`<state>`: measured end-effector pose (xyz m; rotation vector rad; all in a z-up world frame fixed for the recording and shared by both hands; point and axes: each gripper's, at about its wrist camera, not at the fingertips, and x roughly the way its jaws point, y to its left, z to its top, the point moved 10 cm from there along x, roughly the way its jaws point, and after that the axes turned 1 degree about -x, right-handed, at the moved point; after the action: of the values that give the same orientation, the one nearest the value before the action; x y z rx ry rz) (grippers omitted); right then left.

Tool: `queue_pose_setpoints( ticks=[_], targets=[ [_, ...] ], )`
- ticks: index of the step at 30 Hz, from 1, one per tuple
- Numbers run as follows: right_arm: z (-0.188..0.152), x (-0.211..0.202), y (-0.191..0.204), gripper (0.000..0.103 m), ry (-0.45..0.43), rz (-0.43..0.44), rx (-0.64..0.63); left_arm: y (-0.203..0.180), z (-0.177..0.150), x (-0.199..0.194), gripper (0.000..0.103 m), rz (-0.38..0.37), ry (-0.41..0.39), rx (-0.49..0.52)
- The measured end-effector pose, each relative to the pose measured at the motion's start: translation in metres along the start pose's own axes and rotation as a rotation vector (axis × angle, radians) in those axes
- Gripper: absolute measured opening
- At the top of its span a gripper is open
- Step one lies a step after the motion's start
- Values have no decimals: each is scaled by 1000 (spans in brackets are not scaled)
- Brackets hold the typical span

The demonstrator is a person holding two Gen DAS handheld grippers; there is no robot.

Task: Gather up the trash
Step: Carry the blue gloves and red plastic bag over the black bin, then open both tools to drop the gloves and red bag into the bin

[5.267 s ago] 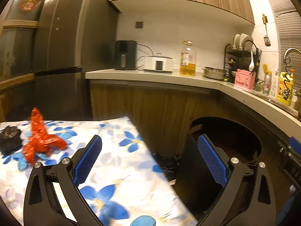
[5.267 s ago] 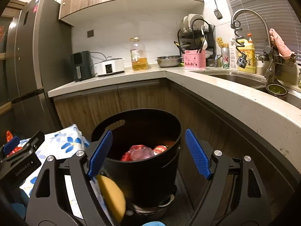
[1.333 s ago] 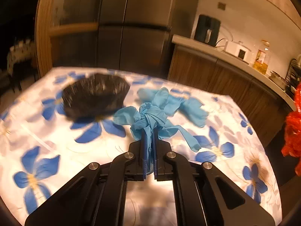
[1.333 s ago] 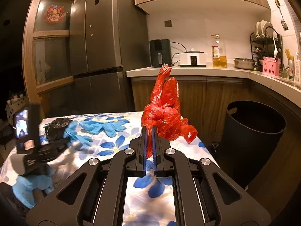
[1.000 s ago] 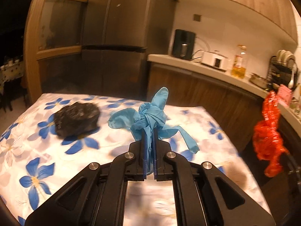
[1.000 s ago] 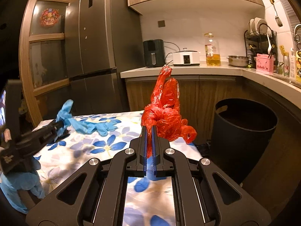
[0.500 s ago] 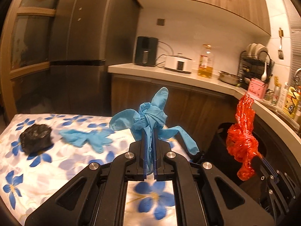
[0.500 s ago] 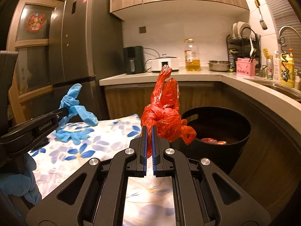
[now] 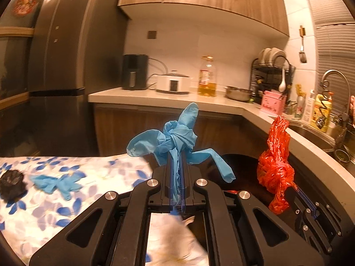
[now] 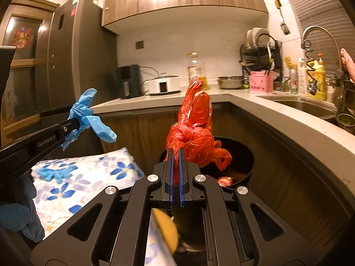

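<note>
Jaws: left gripper (image 9: 176,177) clamped on knotted blue rubber glove (image 9: 177,137) | right gripper (image 10: 175,177) clamped on crumpled red plastic bag (image 10: 195,137) | change: both swung from flowered counter (image 9: 66,199) toward round black bin (image 10: 241,155) at 1 o'clock | meaning: drop-off near.

Blue glove (image 9: 175,137) in left tool (image 9: 176,173)

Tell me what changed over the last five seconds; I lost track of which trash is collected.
Both tongs, open and empty then, are now shut on trash: the left took a blue glove off the table, the right a red bag. Both swung toward the black bin. A second glove and a black wad remain on the table.
</note>
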<state>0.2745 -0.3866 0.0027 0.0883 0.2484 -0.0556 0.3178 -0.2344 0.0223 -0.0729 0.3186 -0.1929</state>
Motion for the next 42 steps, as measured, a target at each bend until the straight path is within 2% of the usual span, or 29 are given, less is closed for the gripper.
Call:
queue_pose_setpoints(
  ticks=[7, 17, 42],
  targets=[
    [6, 12, -37, 4, -4, -41, 9, -39, 1, 25, 4, -63, 0, 24],
    [7, 34, -56, 4, 16, -56, -11, -70, -10, 55, 4, -112, 26, 42],
    [-8, 70, -70, 4, 73, -47, -19, -87, -37, 103, 5, -136, 104, 65]
  ],
)
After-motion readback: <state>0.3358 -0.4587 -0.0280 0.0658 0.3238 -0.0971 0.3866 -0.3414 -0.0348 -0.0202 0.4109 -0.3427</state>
